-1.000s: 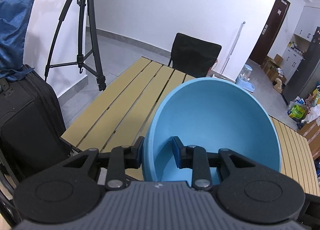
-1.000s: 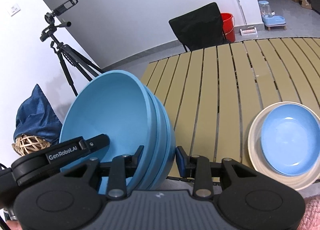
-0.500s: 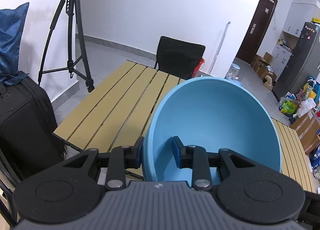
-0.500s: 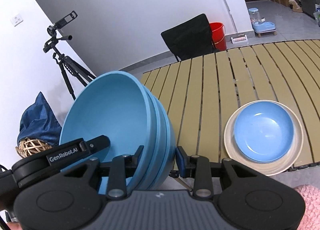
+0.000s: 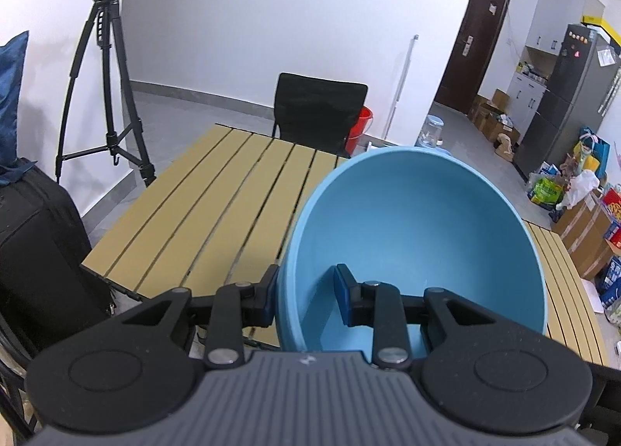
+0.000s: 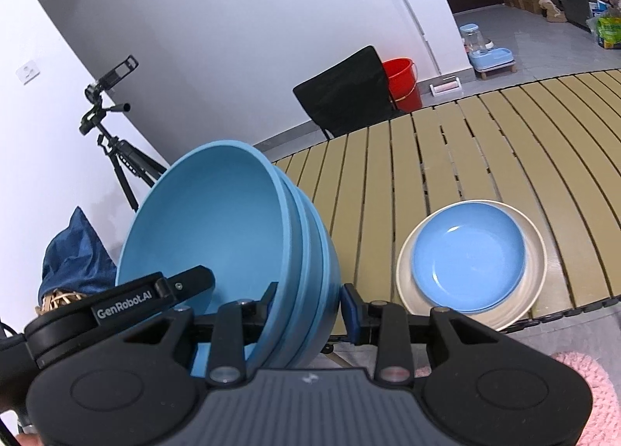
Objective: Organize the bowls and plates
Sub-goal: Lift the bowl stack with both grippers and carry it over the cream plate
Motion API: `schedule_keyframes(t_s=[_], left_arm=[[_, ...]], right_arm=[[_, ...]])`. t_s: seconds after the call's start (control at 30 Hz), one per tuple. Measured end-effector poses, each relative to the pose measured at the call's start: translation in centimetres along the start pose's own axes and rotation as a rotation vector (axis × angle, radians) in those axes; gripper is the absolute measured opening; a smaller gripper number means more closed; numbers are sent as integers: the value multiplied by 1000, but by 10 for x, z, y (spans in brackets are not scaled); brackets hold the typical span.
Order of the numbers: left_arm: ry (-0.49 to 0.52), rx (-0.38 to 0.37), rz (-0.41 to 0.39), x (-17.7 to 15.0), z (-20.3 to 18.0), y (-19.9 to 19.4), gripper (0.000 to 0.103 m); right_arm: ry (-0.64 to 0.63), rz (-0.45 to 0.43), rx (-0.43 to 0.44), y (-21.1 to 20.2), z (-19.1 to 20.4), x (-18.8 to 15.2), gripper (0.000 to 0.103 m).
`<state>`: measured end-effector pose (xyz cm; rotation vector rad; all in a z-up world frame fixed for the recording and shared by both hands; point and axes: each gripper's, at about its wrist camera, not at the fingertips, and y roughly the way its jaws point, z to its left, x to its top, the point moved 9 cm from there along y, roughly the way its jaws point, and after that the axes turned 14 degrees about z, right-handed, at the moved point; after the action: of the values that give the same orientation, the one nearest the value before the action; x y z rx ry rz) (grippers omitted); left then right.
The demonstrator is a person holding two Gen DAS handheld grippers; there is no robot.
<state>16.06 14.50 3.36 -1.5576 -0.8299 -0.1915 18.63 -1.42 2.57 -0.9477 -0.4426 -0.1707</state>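
Note:
My left gripper [image 5: 304, 298] is shut on the rim of a stack of blue bowls [image 5: 419, 236], one finger inside and one outside, held tilted in the air in front of the table. In the right wrist view the same stack of blue bowls [image 6: 233, 236] shows three nested rims. My right gripper [image 6: 310, 306] is shut on its rim from the other side. The left gripper's body [image 6: 116, 302] shows at the lower left there. A blue plate [image 6: 469, 260] lies on a cream plate [image 6: 537, 252] near the table's front edge.
A wooden slatted table [image 5: 217, 205] lies ahead, with a black chair [image 5: 318, 112] behind it. A tripod [image 5: 104, 73] and a black suitcase [image 5: 35, 252] stand to the left. A red bucket [image 6: 401, 81] is on the floor.
Both grippers have risen and drawn back with the bowl stack. The table and the plates now sit farther away and lower in both views.

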Motion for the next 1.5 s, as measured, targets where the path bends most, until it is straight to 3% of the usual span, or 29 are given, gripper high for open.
schedule_keyframes(t_s=[0.57, 1.5], left_arm=[[61, -21, 50, -10, -47, 33, 30], [103, -35, 178, -10, -85, 119, 30]], right_arm=[[89, -26, -18, -15, -62, 3, 32], [183, 33, -73, 23, -135, 22, 32]])
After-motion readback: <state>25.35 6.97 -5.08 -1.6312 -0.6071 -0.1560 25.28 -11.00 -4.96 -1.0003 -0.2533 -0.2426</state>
